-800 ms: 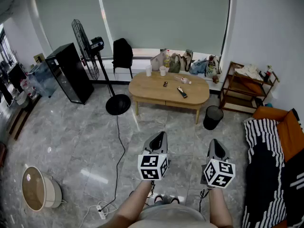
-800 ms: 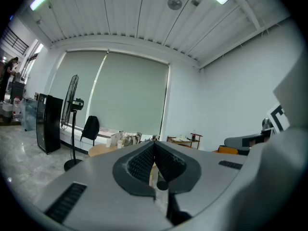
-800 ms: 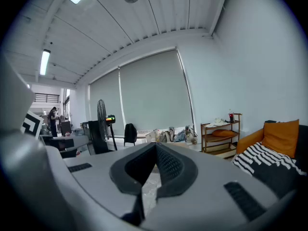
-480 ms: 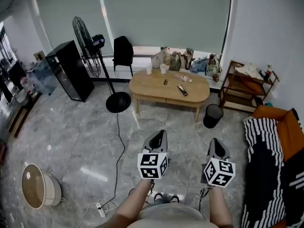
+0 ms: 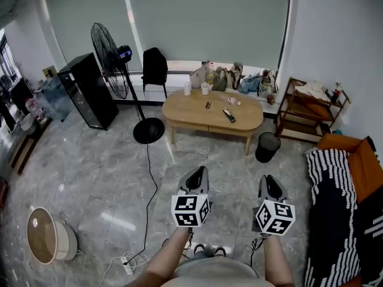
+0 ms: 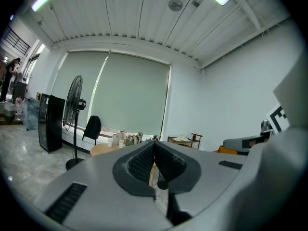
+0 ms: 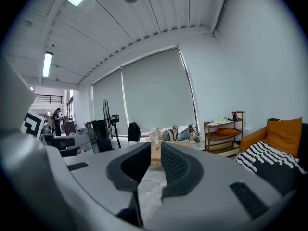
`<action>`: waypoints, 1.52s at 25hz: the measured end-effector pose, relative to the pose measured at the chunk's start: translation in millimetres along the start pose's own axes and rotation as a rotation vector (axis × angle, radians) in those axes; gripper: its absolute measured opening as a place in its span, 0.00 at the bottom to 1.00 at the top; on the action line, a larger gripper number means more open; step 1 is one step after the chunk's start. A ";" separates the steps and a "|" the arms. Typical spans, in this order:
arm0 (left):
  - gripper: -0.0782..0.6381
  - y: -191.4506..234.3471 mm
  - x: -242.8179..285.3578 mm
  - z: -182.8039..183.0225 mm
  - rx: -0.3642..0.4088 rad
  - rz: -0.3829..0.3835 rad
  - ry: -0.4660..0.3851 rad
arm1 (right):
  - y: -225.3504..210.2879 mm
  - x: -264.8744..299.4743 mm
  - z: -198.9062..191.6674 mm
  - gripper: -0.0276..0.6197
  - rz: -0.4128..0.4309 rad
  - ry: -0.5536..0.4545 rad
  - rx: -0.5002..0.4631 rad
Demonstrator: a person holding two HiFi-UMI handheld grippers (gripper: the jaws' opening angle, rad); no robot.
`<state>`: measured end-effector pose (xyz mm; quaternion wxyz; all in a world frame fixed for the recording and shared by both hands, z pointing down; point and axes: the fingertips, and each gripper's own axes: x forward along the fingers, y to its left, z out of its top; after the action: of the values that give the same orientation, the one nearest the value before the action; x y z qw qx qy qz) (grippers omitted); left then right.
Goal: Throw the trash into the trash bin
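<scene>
Left gripper (image 5: 200, 172) fingers pressed together, empty. Right gripper (image 5: 267, 181) fingers little apart, empty. Trash (image 5: 231, 101) on counter (image 5: 191, 109), well ahead. Bin (image 5: 267, 147) on floor (image 5: 90, 178) beside counter. Step: likely walking up. Next: reach trash, spread fingers, pinch it.

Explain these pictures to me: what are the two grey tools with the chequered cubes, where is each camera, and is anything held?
There is no robot: a person holds a two-jaw gripper in each hand, and the marker cubes are parts of them. The head view comes from a camera on the person's head; it looks down on the left gripper and right gripper. The other two views come from cameras on each gripper, looking along its jaws. The left jaws are together, the right slightly apart; neither holds anything. Ahead stands a table with cups on it and a bin beside it.
</scene>
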<state>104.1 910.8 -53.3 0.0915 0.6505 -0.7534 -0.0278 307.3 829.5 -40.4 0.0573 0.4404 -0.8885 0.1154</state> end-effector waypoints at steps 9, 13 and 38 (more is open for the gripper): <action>0.13 11.7 -0.2 -3.6 -0.008 0.019 0.008 | -8.6 2.8 3.1 0.27 -0.012 -0.010 -0.011; 0.13 21.0 -0.1 -4.2 -0.014 0.026 0.009 | -15.0 5.2 1.5 0.32 -0.037 -0.010 -0.017; 0.13 108.7 52.1 -18.0 -0.019 0.030 0.066 | -5.7 81.6 -20.3 0.42 -0.119 0.033 0.005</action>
<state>-5.8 877.4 -12.7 0.1228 0.6390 -0.7593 -0.0120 262.4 768.6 -3.3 0.0775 0.4905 -0.8595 0.1211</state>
